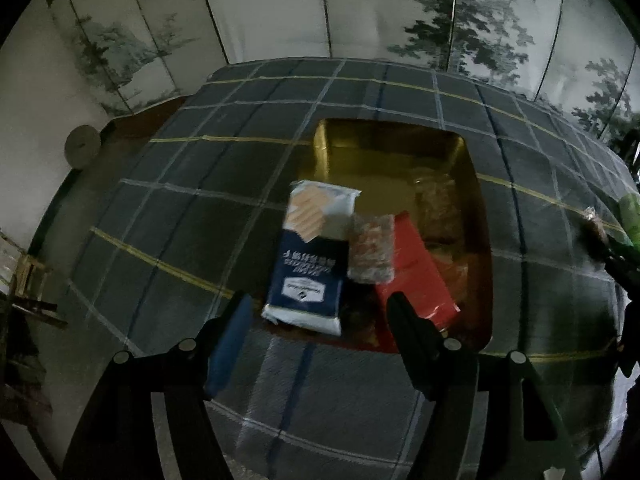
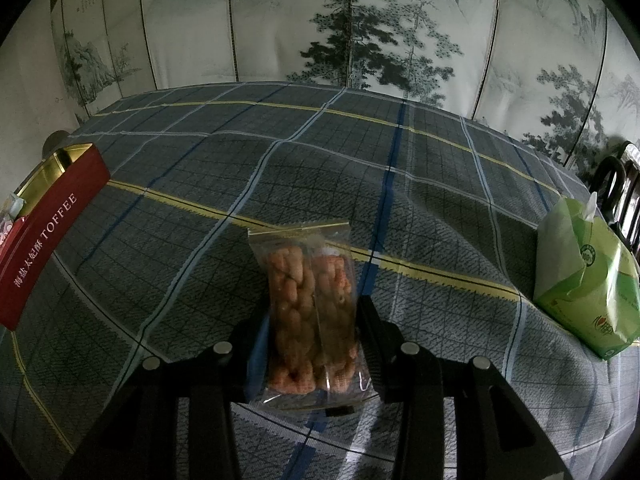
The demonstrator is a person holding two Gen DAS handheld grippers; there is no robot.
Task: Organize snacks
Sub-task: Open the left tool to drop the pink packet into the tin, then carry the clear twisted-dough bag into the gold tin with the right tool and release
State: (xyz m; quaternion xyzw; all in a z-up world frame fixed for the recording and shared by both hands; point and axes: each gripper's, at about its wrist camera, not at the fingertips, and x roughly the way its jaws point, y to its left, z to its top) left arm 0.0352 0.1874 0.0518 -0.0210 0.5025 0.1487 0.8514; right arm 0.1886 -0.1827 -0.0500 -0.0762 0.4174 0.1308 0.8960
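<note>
In the left wrist view a tin with a gold inside (image 1: pixel 380 140) sits on the plaid tablecloth. A blue and white biscuit packet (image 1: pixel 316 256) lies slanted over its near left rim. Beside it are a clear-wrapped snack (image 1: pixel 372 248) and a red packet (image 1: pixel 416 276). My left gripper (image 1: pixel 320 324) hovers open just short of the biscuit packet, with nothing between its fingers. In the right wrist view my right gripper (image 2: pixel 314 320) is shut on a clear bag of orange twisted snacks (image 2: pixel 308 300), held upright above the cloth.
The tin's red outer wall marked TOFFEE (image 2: pixel 52 232) is at the left edge of the right wrist view. A green tissue pack (image 2: pixel 584 280) stands at the right, with a dark chair (image 2: pixel 624 184) behind it. A painted folding screen (image 2: pixel 360 32) backs the table.
</note>
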